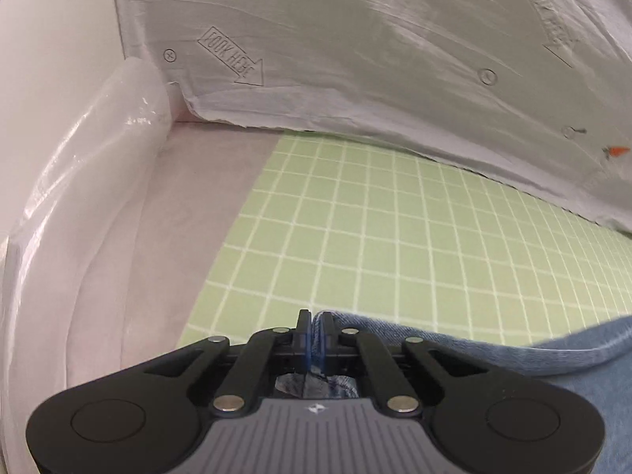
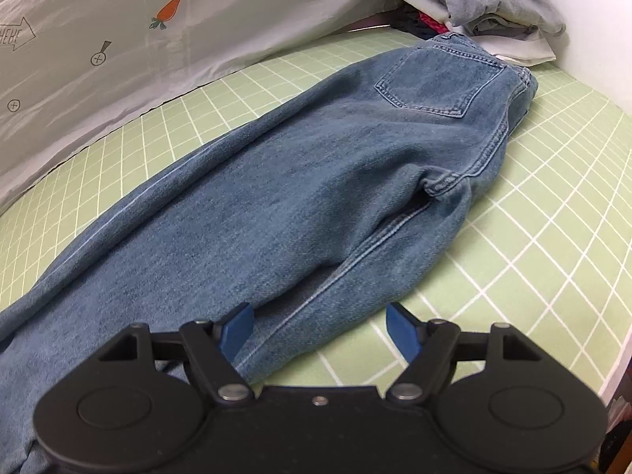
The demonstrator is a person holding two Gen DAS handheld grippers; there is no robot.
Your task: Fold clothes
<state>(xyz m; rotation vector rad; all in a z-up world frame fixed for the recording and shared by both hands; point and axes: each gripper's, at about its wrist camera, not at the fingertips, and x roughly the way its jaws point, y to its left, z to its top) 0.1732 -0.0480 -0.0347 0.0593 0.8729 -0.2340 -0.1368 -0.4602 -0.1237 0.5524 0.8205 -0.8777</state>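
While our left gripper [image 1: 315, 335] is clamped on a denim edge near the hem, the jeans [image 2: 300, 181] lie folded leg on leg along the green checked sheet [image 2: 533, 237], waist toward the stack of folded clothes [image 2: 493, 8]. Our right gripper [image 2: 320, 331] stands apart over the inseam edge; we should pinch both layers there, then carry both ends evenly toward the waist.

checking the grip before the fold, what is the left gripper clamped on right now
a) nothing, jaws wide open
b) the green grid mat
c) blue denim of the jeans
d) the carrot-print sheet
c: in the left wrist view the left gripper is shut with blue denim of the jeans pinched between its pads.
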